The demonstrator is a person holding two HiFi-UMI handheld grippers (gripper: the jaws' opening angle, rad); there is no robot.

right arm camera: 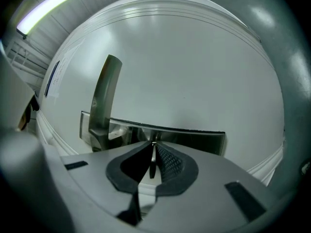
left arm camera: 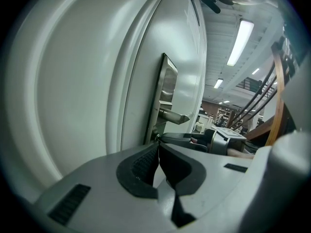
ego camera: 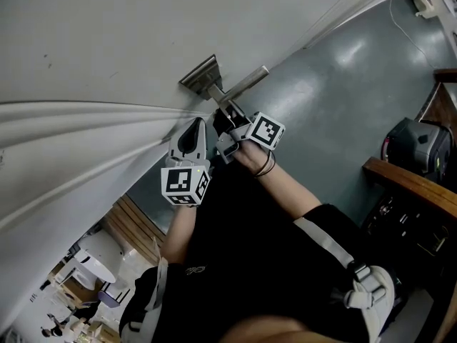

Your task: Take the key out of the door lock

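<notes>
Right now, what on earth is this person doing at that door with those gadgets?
A person holds a two-jaw gripper in each hand against a white door. The right gripper is closed on the key, which sits in the metal lock plate near the lever handle. The left gripper is shut on nothing and waits beside the plate. The key is not yet out.
</notes>
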